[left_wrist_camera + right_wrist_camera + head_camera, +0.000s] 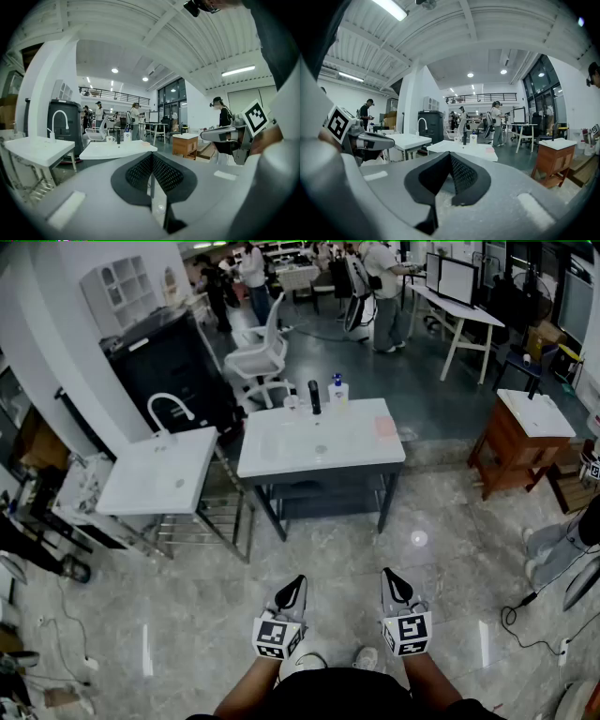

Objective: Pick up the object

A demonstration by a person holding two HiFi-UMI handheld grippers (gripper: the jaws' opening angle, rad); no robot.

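A white washbasin table stands a few steps ahead of me. At its back edge are a white cup, a black bottle and a white bottle with a blue cap. A pink pad lies at its right. My left gripper and right gripper are held low, close to my body, side by side over the floor, far short of the table. Both point forward with jaws shut and nothing between them. In the left gripper view the jaws meet in a line, as in the right gripper view.
A second white basin stand with a curved tap is at the left. A wooden cabinet is at the right, a white office chair behind the table. Cables run over the marble floor. People stand at the far desks.
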